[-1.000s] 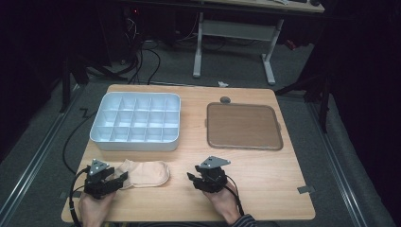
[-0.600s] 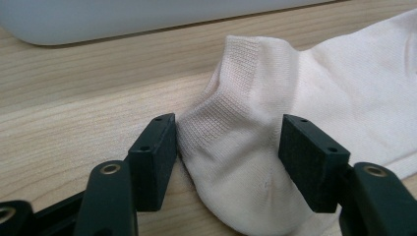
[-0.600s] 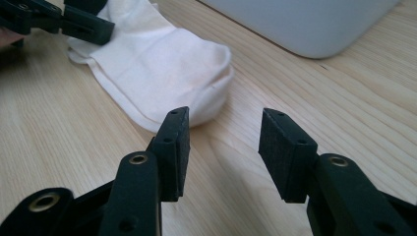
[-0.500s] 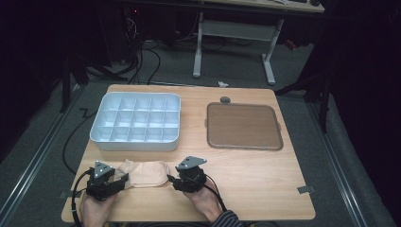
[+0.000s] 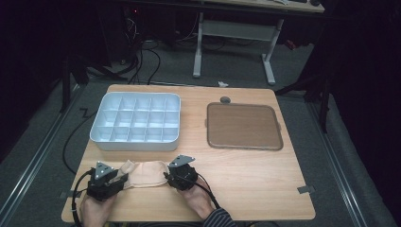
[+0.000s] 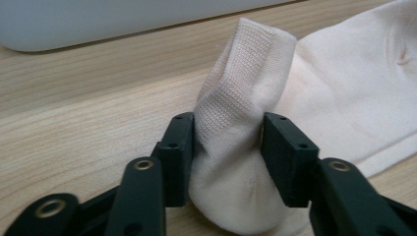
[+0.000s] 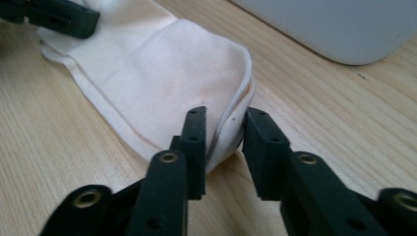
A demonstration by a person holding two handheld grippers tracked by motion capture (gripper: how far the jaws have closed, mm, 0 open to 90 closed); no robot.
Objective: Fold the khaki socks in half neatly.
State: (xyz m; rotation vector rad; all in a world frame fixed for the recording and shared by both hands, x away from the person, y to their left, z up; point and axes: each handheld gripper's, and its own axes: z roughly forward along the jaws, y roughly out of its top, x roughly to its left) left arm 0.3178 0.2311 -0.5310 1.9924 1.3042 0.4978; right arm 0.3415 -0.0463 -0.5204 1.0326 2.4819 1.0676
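Both sets of jaws have just been closing: left gripper (image 6: pixel 227 147) now pinches one bunched end of the cream knitted sock (image 5: pixel 144 173), right gripper (image 7: pixel 223 142) clamps the opposite end after sliding in. Sock lies flat at the wooden table's (image 5: pixel 246 175) near edge, ready for folding or lifting. White compartmented plastic tray (image 5: pixel 137 121) just behind; brown square mat (image 5: pixel 243 126) well clear.

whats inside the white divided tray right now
The white divided tray shows bare white compartments, nothing lying in any of them. The floors of the front row are partly hidden behind the tray's front wall, so something small and flat there can't be ruled out.
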